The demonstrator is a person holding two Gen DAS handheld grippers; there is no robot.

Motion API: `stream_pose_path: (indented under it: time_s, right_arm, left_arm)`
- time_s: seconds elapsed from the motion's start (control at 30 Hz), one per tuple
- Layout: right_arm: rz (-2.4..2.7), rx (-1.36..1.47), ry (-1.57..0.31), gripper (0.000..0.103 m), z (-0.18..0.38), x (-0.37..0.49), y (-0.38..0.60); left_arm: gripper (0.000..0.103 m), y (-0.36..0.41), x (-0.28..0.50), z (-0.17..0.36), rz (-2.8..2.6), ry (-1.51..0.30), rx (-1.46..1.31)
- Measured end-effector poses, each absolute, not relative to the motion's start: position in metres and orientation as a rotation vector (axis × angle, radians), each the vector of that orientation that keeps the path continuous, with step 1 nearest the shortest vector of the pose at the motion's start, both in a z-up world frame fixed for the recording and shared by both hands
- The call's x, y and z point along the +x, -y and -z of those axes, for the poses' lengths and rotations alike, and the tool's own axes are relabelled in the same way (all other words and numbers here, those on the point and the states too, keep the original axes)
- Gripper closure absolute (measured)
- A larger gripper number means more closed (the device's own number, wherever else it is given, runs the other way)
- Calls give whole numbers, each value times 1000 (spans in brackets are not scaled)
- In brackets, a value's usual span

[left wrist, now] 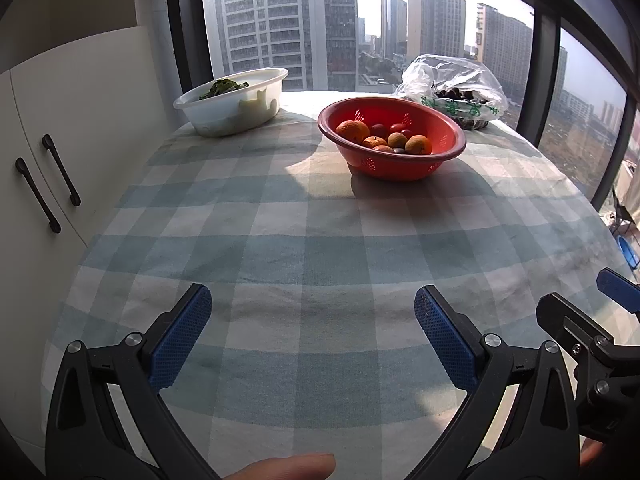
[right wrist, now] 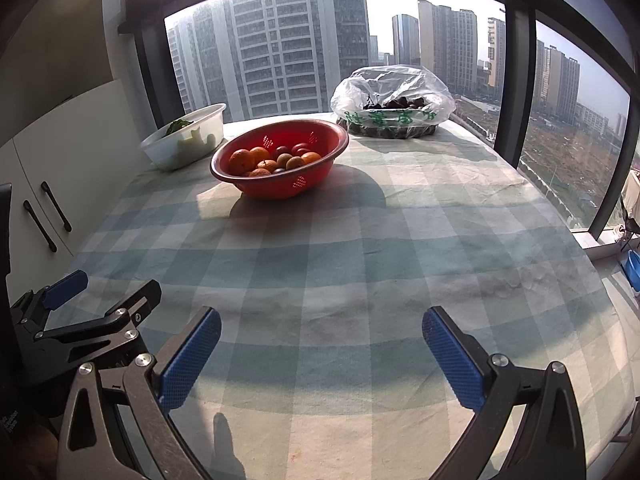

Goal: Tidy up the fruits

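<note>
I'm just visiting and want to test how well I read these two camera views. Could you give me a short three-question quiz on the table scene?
1. True or false: the left gripper already holds a fruit.
2. Multiple choice: the oranges lie in
A. the white tub
B. the red colander bowl
C. the clear plastic bag
3. Fill in: the checked tablecloth is pale blue and ____.

Key
1. False: both it and the right gripper are open and empty, low over the near cloth.
2. B, together with some smaller dark red fruits.
3. White.
</note>
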State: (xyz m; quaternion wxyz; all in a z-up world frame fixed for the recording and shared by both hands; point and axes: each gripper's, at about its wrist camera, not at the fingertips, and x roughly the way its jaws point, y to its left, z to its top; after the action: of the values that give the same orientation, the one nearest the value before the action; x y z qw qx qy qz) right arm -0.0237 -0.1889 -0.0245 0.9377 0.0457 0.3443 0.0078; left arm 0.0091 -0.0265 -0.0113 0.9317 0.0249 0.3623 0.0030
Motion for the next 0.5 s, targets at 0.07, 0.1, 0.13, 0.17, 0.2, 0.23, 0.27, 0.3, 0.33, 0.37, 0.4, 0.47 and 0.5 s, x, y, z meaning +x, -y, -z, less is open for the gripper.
stream_pose_path:
  time_s: [0.07, 0.1, 0.13, 0.17, 0.2, 0.23, 0.27, 0.3, 0.33, 0.37, 0.4, 0.47, 0.5]
  right_arm:
    - [-15, 93, -703, 0, 24, -24, 189]
    - [-16, 94, -704, 0, 24, -24, 189]
    - [-16, 94, -705, 0, 25, -24, 189]
    - [-16, 93, -704, 0, 24, -24, 189]
    - [-15, 92, -704, 0, 25, -24, 189]
    - [-16, 92, -704, 0, 25, -24, 190]
    - [-15, 93, -705, 0, 25, -23, 189]
    - [-15, 94, -706, 0, 25, -23, 190]
    - [-15, 93, -706, 0, 25, -23, 190]
    - [-15, 93, -706, 0, 25, -23, 190]
    - [-14, 93, -708, 0, 25, -23, 190]
    - [-13, 93, -708, 0, 26, -24, 190]
    - [-15, 93, -708, 0, 26, -24, 190]
  left_arm:
    - [0, 26, 8, 13, -7, -743, 51]
    - [0, 26, 8, 13, -6, -743, 51]
    - [0, 26, 8, 13, -7, -743, 51]
    - [0, 26, 7, 13, -7, -743, 52]
    - [0, 26, 8, 13, -7, -743, 51]
    - [0, 26, 7, 13, -6, -742, 51]
    - [0, 26, 8, 13, -7, -743, 51]
    - [0, 26, 7, 13, -8, -743, 52]
    - [0, 26, 8, 13, -7, -743, 51]
    - [0, 26, 7, 13, -8, -743, 51]
    - [0, 26, 8, 13, -6, -743, 51]
    - [0, 26, 8, 13, -7, -744, 51]
    - [0, 26, 8, 13, -8, -745, 52]
